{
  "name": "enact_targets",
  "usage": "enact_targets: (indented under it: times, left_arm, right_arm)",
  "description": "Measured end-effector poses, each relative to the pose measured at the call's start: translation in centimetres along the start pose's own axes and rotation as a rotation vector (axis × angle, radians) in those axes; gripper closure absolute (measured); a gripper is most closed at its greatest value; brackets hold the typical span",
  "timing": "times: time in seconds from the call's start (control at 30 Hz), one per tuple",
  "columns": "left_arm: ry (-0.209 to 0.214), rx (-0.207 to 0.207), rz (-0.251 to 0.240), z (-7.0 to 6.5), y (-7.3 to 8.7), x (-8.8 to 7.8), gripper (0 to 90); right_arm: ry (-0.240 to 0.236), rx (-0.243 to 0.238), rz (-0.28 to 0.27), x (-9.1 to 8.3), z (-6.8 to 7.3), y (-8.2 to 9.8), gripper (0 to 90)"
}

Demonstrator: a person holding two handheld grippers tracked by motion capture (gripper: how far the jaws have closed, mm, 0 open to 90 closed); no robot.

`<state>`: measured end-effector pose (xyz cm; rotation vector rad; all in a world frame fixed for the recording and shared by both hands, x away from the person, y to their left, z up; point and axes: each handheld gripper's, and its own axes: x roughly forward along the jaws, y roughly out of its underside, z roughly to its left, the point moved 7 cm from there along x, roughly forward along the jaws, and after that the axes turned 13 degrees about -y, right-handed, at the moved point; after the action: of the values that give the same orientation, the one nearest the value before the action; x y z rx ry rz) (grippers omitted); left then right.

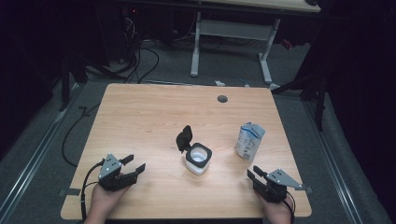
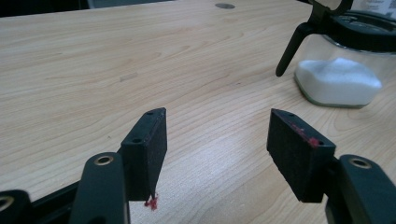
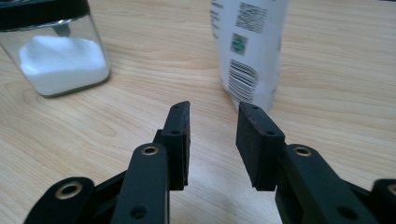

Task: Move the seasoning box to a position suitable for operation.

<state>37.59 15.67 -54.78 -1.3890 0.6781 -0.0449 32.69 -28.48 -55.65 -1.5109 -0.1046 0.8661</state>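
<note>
Table lit from above; surroundings dark, perhaps underexposed.

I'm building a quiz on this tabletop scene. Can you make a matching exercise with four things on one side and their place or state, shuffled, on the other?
Things:
1. clear square jar with a black rim and white powder inside
2. white and blue printed pouch
3. black hinged lid of the jar
4. left gripper

Places or states:
A. flipped open, standing up
B. jaws open, nothing between them, near the table's front left
C. upright on the wood table, ahead of the right gripper
D. near the table's middle, a low layer of powder inside

Pairs: 1-D, 2-C, 3-A, 4-B
</note>
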Motion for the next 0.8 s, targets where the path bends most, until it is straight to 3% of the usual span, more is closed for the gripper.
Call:
enact_targets:
  times: [0.27,0.4,0.53,0.63,0.8]
  left_arm:
    - [-0.024,0.031,0.023,-0.8,0.2,0.5,39.5]
    - [-0.021,0.02,0.06,-1.1,0.8,0.8,39.7]
    - [-0.013,0.02,0.063,-1.7,0.7,0.7,43.8]
    - [0.001,-0.006,0.062,-2.1,0.5,0.8,46.8]
    - [-0.011,-0.017,0.066,-2.4,0.3,1.2,51.0]
  right_arm:
    - [-0.035,-0.043,0.025,1.9,1.3,-1.1,68.7]
    - [-0.04,-0.056,0.033,3.0,1.9,-1.7,71.0]
    - [-0.051,-0.071,0.038,4.2,2.4,-2.5,76.0]
    - [-0.074,-0.079,0.042,5.0,3.0,-2.9,78.7]
    - [-0.097,-0.096,0.066,6.4,4.0,-3.3,81.6]
